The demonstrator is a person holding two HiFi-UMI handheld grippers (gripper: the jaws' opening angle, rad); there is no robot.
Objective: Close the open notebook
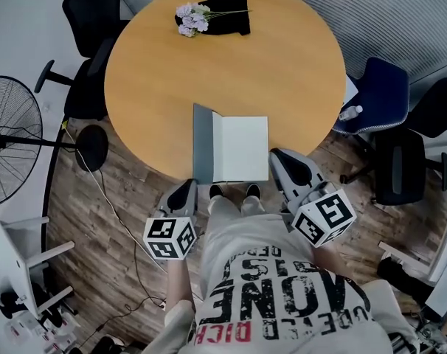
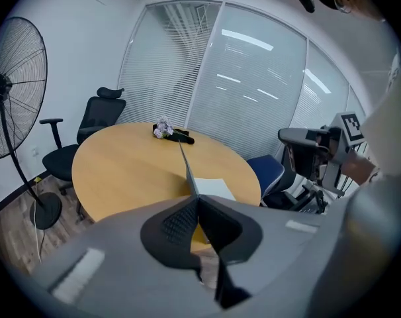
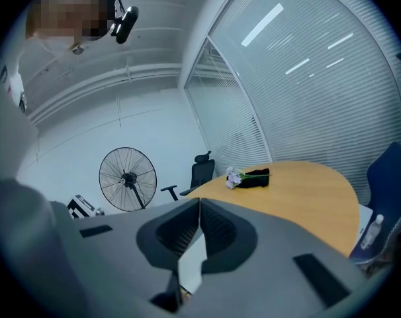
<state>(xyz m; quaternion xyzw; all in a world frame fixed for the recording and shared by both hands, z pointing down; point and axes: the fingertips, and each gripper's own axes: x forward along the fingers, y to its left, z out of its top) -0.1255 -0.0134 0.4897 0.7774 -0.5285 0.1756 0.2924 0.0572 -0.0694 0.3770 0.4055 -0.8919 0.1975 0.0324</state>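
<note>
The notebook lies open at the near edge of the round wooden table, its white page flat. Its grey left cover stands raised; in the left gripper view the cover shows edge-on as a thin upright line. My left gripper is at the cover's near corner, and its jaws are shut on that corner. My right gripper sits just beside the notebook's right edge. Its jaws are shut with nothing seen between the tips; some white page shows below them.
Purple flowers lie on a black cloth at the table's far side. A standing fan and a black chair are at the left. A blue chair and a bottle are at the right.
</note>
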